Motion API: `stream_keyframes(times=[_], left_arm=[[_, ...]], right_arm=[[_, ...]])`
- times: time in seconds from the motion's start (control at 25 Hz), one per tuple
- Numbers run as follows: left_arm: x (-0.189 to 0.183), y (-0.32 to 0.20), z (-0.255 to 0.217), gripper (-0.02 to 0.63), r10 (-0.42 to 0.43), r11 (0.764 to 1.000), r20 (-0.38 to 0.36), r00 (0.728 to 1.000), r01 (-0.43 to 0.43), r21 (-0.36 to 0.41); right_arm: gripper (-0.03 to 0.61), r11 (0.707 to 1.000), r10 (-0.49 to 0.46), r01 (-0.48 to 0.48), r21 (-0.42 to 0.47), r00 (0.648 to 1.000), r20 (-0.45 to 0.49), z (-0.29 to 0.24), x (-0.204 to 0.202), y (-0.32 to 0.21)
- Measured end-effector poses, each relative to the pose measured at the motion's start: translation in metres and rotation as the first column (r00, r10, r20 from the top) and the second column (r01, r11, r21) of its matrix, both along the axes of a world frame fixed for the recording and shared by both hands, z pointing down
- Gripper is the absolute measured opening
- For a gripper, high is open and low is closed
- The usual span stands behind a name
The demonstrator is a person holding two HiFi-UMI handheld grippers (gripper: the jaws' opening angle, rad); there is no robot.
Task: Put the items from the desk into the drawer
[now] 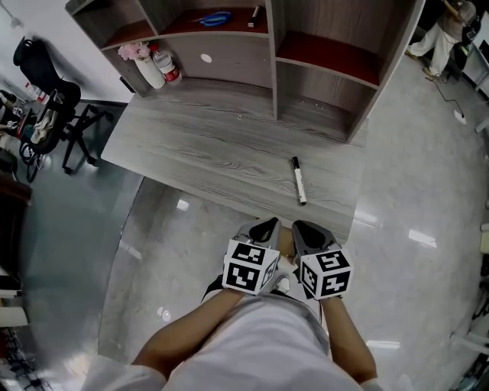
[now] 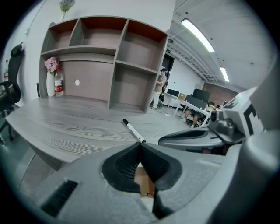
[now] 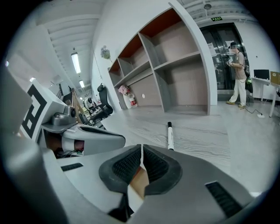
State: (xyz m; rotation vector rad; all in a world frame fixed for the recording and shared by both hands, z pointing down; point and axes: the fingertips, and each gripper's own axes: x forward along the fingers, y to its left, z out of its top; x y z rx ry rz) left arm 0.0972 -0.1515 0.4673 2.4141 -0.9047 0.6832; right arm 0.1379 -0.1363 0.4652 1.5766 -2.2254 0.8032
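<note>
Side by side just short of the desk's near edge, the left gripper (image 1: 266,227) and right gripper (image 1: 306,229) each have jaws pressed together on nothing. On the grey wood desk (image 1: 199,145), a marker (image 1: 298,180) lies near the front right corner with bare surface around it. Shelves (image 1: 328,69) stand behind.

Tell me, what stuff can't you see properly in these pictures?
- Drawer: in no view; in the head view the desk top would hide anything beneath it.
- Blue thing on the top shelf, head view: too small to name.
- Bottle label, head view: too small to read.
- Marker print: too small in every view.
</note>
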Motion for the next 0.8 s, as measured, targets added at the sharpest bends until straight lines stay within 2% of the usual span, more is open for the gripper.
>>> stream_keyframes(times=[0.44, 0.6, 0.8], left_arm=[[0.005, -0.043, 0.017, 0.003, 0.048, 0.998, 0.003, 0.999, -0.048, -0.046], [0.001, -0.057, 0.022, 0.003, 0.043, 0.997, -0.001, 0.999, -0.043, -0.058], [-0.009, -0.072, 0.025, 0.003, 0.03, 0.997, 0.002, 1.0, -0.029, -0.07]], right_arm=[[0.003, 0.996, 0.072, -0.08, -0.049, 0.988, -0.136, 0.021, 0.027, -0.055], [0.004, 0.994, 0.083, -0.095, -0.047, 0.973, -0.217, 0.029, 0.036, -0.073], [0.009, 0.991, 0.078, -0.104, -0.087, 0.961, -0.266, 0.044, 0.041, -0.087]])
